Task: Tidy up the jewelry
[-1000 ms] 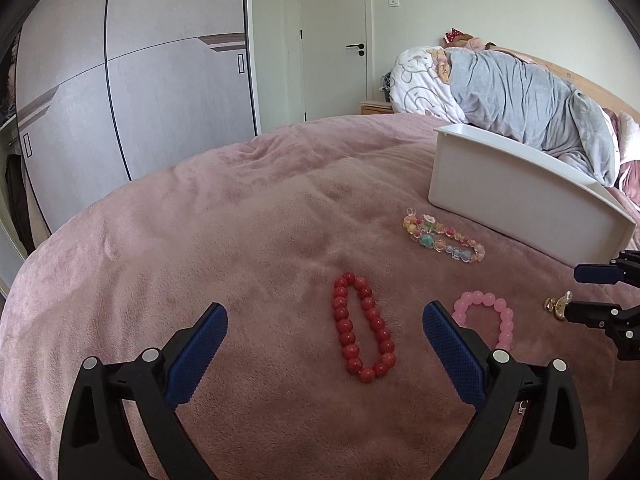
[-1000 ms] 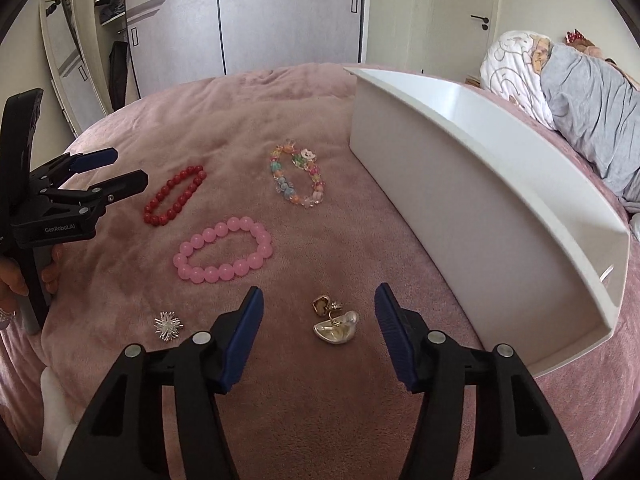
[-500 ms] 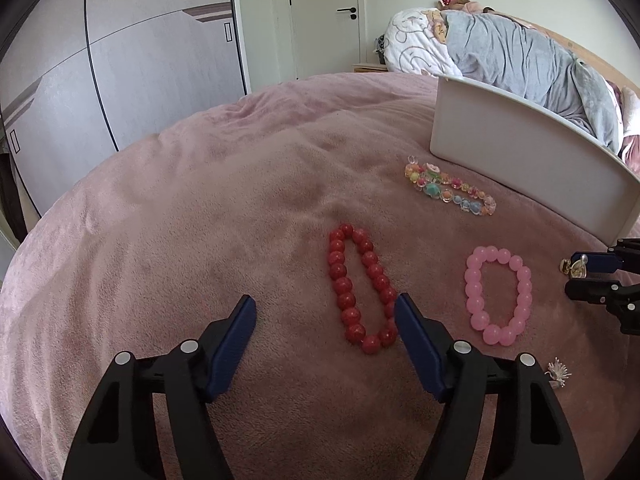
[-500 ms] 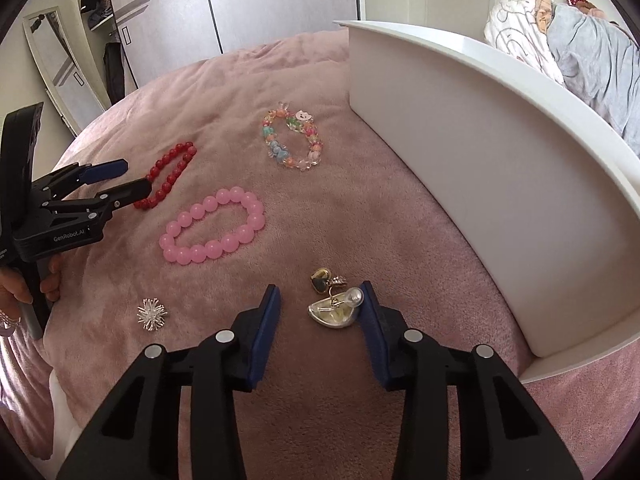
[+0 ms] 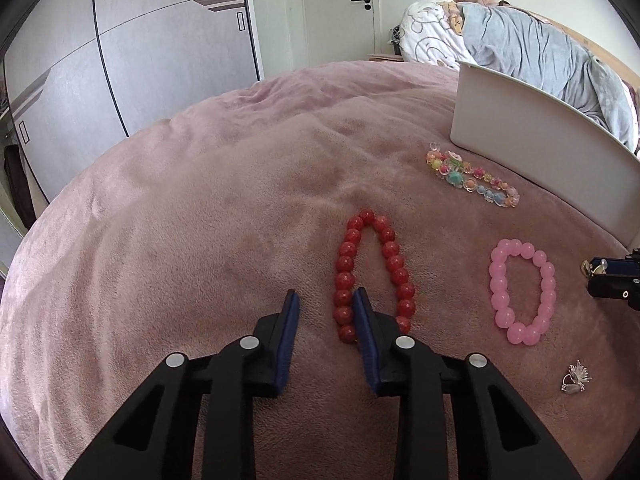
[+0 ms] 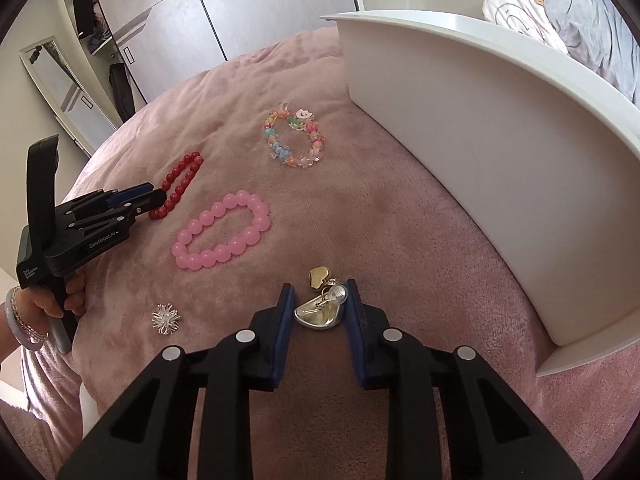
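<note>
My right gripper (image 6: 318, 306) sits low on the pink blanket (image 6: 400, 220), its jaws narrowed around the silver heart earring (image 6: 319, 316), pads touching or almost touching its sides; I cannot tell if it is gripped. A gold heart (image 6: 319, 276) lies just past it. My left gripper (image 5: 325, 308) is narrowed too, with nothing between its pads; its right pad overlaps the near end of the red bracelet (image 5: 374, 272). A spiky silver brooch (image 6: 165, 319) lies between the two grippers, free all round. Farther on lies the pink bracelet (image 6: 222, 236), then the multicolour bracelet (image 6: 294, 142), apart from each other. The white bin (image 6: 500, 152) walls off my right side, its rim above the blanket
</note>
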`<state>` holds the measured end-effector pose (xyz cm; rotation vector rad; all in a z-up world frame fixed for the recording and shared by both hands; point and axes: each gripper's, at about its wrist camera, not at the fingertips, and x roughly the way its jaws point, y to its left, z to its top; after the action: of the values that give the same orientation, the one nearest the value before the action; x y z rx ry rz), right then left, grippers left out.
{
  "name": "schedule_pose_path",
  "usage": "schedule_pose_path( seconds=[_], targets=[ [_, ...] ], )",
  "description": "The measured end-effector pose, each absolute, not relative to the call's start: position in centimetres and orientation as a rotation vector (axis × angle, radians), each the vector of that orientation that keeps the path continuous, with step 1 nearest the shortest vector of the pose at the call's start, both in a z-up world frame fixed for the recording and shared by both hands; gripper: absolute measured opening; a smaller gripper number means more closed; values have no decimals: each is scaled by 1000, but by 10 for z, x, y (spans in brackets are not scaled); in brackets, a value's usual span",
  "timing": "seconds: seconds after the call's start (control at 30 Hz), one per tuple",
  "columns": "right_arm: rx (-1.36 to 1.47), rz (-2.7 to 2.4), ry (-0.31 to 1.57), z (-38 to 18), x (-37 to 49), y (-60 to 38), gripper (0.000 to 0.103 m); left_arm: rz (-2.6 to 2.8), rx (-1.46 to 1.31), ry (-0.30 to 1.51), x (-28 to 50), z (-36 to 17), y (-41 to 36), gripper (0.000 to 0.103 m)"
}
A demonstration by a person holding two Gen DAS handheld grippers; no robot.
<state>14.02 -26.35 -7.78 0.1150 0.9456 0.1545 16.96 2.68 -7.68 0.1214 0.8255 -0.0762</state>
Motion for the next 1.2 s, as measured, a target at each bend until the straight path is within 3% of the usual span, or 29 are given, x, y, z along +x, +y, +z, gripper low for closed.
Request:
schedule_pose_path(
  seconds=[0.17, 0.37, 0.7, 0.83, 1.03, 1.07, 1.1, 1.2],
  targets=[
    [136, 173, 939, -76, 140, -267, 26, -61, 143, 822, 168, -76, 22, 15],
    [70, 193, 875, -59, 131, -263, 26, -34, 122, 827, 166, -73, 21, 15],
    [139, 207, 936, -68, 135, -277, 26, -5, 143, 836, 169, -77, 15, 15],
    [161, 266, 863, -55, 130, -274, 26, -7, 125, 832, 169, -77, 16, 15],
    [130, 215, 965, -72, 137, -275, 27, -12, 118, 834, 169, -77, 18, 15],
    [131, 212, 974, -73, 137, -276, 29, -14, 115, 834, 169, -77, 19, 15],
    [129, 216, 980, -73, 138, -276, 41, -15, 112, 834, 169, -77, 20, 15],
    [81, 206, 943, -65, 137, -272, 59, -17, 108, 835, 169, -77, 20, 15]
  ],
)
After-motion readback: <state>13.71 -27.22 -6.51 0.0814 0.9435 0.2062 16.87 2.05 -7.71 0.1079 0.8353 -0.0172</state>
